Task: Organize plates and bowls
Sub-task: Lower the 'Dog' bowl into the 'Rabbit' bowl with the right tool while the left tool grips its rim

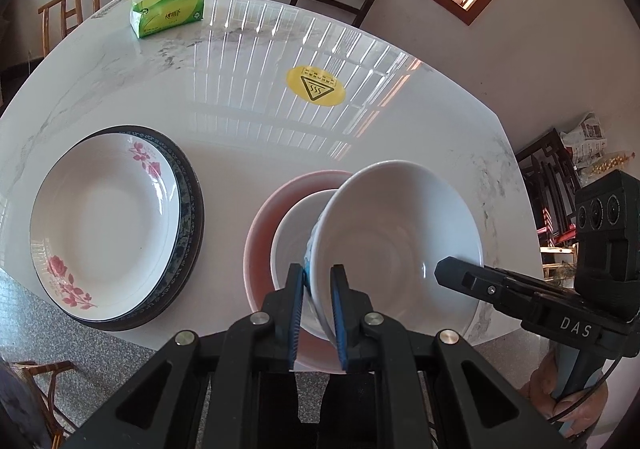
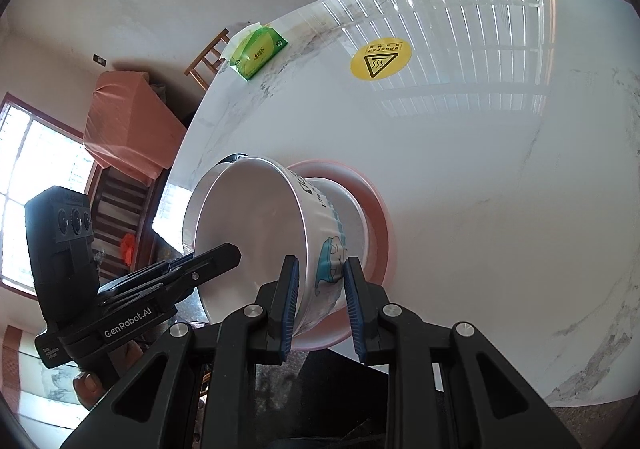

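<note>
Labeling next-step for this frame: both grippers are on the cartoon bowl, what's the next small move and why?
Probably lower it straight down and level it. The left gripper and right gripper each pinch the rim of the cartoon-print bowl, which hangs tilted above the white bowl nested in the pink bowl. It looks roughly over that stack, so seating it there before letting go seems next.

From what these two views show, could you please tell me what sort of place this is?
Probably a home dining room: a marble-look dining table with wooden chairs around it, stacked plates, and a tissue pack on top.
</note>
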Available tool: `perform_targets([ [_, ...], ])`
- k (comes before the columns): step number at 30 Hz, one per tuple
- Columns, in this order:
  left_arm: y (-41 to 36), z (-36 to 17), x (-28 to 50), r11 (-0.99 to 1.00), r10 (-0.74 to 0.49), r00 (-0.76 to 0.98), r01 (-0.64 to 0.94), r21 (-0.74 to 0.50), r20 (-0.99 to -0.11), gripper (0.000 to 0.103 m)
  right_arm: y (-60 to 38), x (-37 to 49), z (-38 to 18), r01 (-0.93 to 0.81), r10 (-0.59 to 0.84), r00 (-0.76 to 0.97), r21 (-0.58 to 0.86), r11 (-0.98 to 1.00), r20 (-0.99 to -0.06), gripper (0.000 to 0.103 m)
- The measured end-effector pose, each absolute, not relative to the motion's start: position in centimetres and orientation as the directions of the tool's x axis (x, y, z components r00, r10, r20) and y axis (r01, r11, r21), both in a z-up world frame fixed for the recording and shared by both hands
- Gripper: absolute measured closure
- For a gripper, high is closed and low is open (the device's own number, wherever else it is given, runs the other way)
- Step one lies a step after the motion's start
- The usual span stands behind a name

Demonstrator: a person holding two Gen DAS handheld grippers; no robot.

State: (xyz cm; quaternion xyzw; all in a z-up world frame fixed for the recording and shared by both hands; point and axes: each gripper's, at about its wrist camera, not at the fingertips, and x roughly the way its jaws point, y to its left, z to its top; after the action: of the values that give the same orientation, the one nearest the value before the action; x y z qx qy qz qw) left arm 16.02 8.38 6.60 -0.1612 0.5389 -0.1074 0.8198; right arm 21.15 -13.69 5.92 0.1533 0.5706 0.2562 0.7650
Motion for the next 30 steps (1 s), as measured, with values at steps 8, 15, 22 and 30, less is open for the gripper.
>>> perform_targets([
  [8, 8.5, 6.2, 16.0, 0.925, -0.349, 0.387, -0.005, -0.380, -0.854, 0.089, -13.4, 21.1, 5.5, -0.216, 0.565, 0.210, 0.526, 0.823, -0.798, 0.080],
  [15, 8.6, 6.0, 16.0, 0.922, -0.354, 0.380, -0.013, -0.388, -0.855, 0.089, -13.1, 21.0, 5.2, -0.225, 0.556, 0.215, 0.513, 0.828, -0.803, 0.080],
  [22, 8.4, 5.8, 16.1, 0.922, -0.356, 0.371, -0.011, -0.388, -0.858, 0.089, -12.9, 20.9, 5.0, -0.237, 0.542, 0.224, 0.494, 0.837, -0.810, 0.079],
  [30, 7.7, 6.2, 15.9, 0.937, -0.324, 0.396, 0.010, -0.348, -0.859, 0.083, -12.5, 20.9, 4.9, -0.264, 0.515, 0.248, 0.454, 0.851, -0.821, 0.073],
])
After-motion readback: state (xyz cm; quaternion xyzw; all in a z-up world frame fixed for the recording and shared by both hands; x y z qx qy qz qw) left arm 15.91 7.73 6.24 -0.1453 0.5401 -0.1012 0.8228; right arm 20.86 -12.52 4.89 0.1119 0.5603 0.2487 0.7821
